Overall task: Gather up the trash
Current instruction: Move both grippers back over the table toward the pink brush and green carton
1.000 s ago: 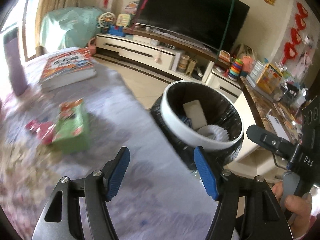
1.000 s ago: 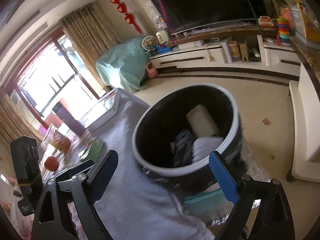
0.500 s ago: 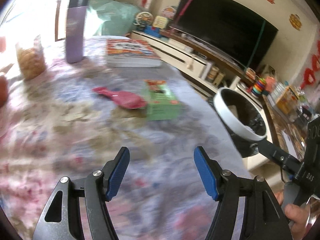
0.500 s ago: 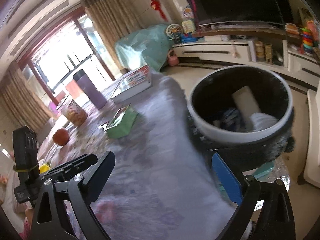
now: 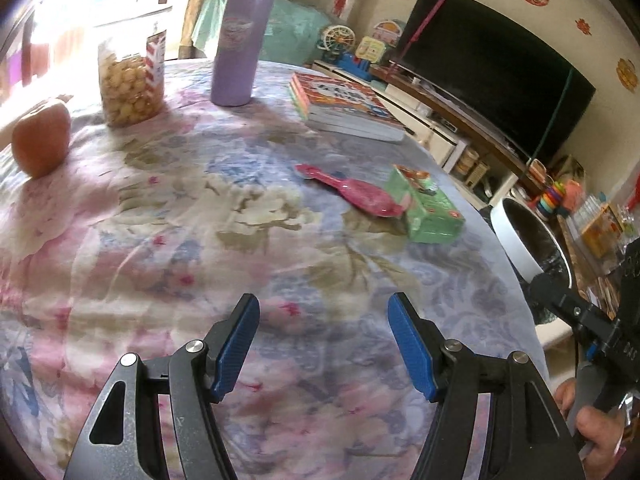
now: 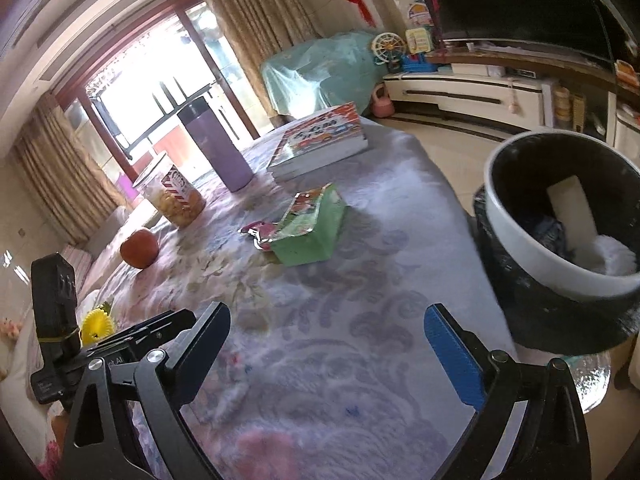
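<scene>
Wrapper (image 5: 352,196) — beyond left tool (image 5: 322,346)

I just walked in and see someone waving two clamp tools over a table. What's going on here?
A person is clearing trash from the table with a hand-held gripper in each hand. Both the left gripper and the right gripper are open and empty, hovering over the flowered cloth. A pink wrapper and a green carton lie ahead. The bin beside the table already holds some rubbish.
</scene>
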A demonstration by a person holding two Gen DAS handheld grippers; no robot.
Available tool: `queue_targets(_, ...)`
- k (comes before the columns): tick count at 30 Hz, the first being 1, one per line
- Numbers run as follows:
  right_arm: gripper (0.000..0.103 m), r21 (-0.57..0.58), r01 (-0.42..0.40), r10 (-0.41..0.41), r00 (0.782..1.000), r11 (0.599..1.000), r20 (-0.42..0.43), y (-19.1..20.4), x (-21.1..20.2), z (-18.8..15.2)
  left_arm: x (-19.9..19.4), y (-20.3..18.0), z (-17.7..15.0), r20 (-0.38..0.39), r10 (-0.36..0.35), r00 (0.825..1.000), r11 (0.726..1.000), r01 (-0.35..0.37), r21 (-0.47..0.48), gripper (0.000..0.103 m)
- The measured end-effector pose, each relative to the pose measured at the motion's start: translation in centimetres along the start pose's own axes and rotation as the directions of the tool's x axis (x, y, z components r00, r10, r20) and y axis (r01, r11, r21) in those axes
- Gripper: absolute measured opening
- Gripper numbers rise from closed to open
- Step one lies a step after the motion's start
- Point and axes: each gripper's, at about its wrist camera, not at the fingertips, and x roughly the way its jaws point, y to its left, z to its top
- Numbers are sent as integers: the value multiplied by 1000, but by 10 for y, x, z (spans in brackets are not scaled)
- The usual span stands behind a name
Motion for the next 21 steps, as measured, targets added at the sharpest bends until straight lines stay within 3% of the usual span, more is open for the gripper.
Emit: queue_targets(21, 94, -133, 43, -51, 997, 990, -54, 22, 87, 37, 41, 13, 28, -36, 25, 999, 1000, -25, 11, 66)
